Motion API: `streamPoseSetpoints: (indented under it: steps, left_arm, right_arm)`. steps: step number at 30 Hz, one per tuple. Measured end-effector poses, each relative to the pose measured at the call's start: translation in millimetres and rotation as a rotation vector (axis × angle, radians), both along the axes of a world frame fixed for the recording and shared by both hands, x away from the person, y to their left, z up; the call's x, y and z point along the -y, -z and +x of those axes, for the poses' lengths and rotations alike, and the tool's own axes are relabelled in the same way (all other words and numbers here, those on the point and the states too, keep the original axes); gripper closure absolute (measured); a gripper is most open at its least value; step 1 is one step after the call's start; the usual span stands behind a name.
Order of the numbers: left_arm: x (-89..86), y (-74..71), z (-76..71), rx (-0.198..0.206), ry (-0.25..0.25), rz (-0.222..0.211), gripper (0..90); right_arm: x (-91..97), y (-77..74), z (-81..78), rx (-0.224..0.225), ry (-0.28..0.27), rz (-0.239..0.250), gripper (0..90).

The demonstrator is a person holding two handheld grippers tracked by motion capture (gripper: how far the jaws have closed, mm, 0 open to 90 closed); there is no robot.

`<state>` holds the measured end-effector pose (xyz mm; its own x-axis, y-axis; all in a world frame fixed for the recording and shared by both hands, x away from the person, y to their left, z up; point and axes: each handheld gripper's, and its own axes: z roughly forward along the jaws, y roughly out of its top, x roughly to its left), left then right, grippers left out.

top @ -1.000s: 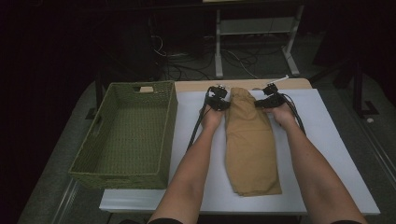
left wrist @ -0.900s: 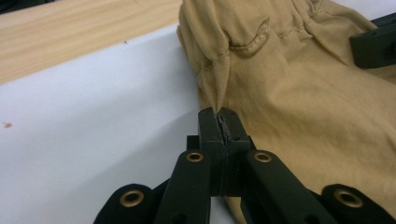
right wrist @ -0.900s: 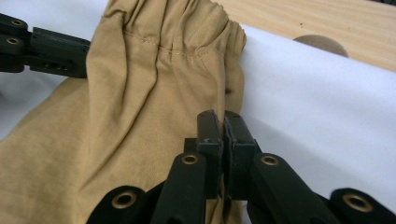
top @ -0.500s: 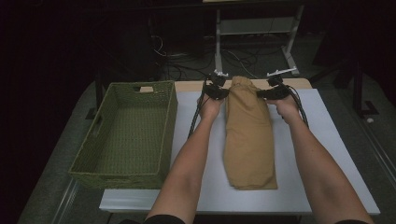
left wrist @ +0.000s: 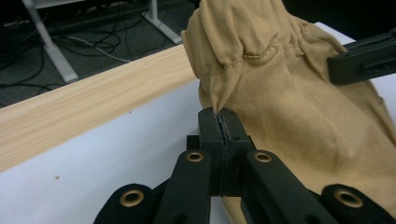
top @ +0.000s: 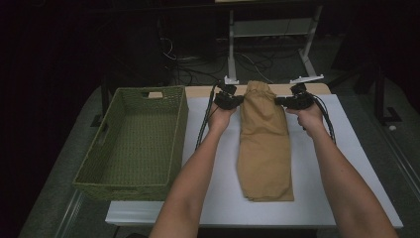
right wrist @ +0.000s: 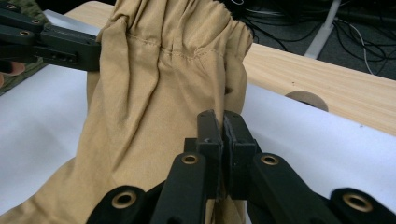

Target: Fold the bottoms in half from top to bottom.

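Tan cloth trousers point(top: 264, 144), soft and folded long, lie on the smooth white worktop point(top: 346, 163), gathered waistband lifted at the far end. Left gripper point(top: 232, 100) and right gripper point(top: 287, 101) clamp its puckered edges; a woven green basket point(top: 94, 171) sits left.

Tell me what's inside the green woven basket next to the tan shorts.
The basket looks empty: its woven floor and inner walls show bare in the high view. Only the strip just inside its near wall is hidden by the rim, so anything lying flat there can't be ruled out.
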<state>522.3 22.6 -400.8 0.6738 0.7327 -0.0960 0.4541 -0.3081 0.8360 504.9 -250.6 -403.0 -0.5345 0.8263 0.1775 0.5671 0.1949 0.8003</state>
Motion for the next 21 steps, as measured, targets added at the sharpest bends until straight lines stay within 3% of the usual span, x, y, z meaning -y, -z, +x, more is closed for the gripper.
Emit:
streamPoseSetpoints:
  steps: [21]
  left_arm:
    - [-11.8,-13.4,-36.8,0.031,0.084,-0.079,89.7]
  right_arm:
    - [1.5,-9.0,-36.8,0.084,-0.051,0.032,86.4]
